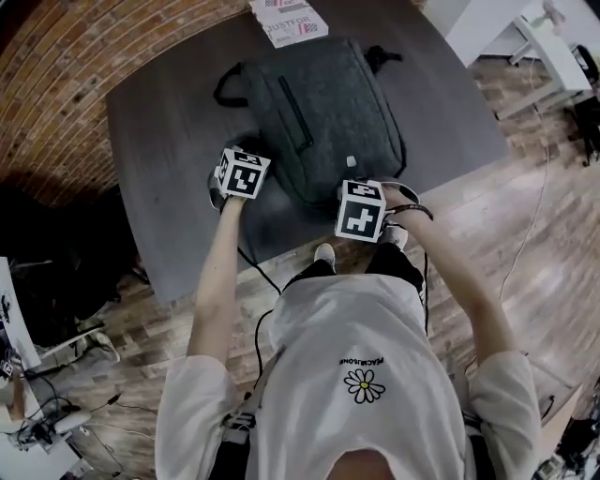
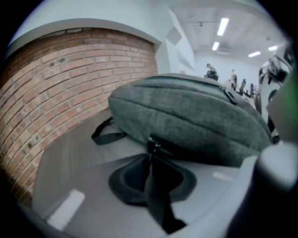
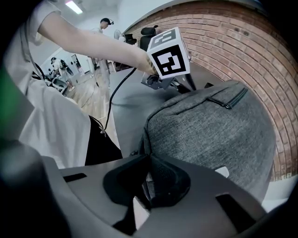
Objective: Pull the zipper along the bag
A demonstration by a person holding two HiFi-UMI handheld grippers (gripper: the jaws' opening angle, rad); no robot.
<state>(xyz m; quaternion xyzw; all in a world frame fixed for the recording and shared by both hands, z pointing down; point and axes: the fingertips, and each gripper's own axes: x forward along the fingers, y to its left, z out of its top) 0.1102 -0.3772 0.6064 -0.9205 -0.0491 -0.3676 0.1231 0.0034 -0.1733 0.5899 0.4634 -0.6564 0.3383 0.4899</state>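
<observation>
A dark grey backpack [image 1: 319,112] lies flat on the dark table [image 1: 159,141]. At its near left corner, my left gripper [image 1: 255,169] has its pads closed on the black zipper pull [image 2: 158,195]. That pull runs back from the slider [image 2: 151,145] on the bag's seam [image 2: 195,116]. My right gripper [image 1: 357,187] is at the bag's near right corner. In the right gripper view its pads [image 3: 167,181] are shut on the bag's edge [image 3: 145,139]. The left gripper's marker cube [image 3: 168,58] shows beyond the bag.
A printed booklet [image 1: 289,19] lies at the table's far edge behind the bag. The bag's black carry handle [image 2: 104,135] sticks out toward the brick wall [image 2: 70,83]. The table's near edge [image 1: 281,248] is just in front of me. A cable [image 3: 114,100] hangs from the left gripper.
</observation>
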